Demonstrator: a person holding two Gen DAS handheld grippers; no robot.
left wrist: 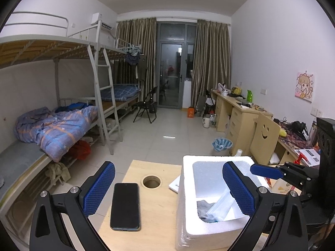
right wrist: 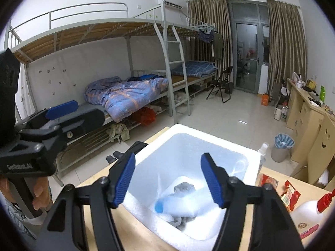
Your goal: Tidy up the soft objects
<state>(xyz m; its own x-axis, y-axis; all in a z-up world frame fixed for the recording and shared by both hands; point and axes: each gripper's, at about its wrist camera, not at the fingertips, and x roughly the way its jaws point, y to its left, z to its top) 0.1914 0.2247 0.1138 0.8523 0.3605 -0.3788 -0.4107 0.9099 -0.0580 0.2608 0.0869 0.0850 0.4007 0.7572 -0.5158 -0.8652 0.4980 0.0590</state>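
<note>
A white foam box stands on the wooden table. Inside it lie a grey cloth and a face mask in a clear wrapper. The right wrist view shows the box from above, with the grey cloth and the wrapped mask at its bottom. My left gripper is open and empty, its right finger over the box. My right gripper is open and empty above the box. The left gripper also shows at the left of the right wrist view.
A black phone lies on the table beside a round hole. A white bottle with a red cap, snack packets and a clear spray bottle stand to the right of the box. Bunk beds, desks and a bin fill the room.
</note>
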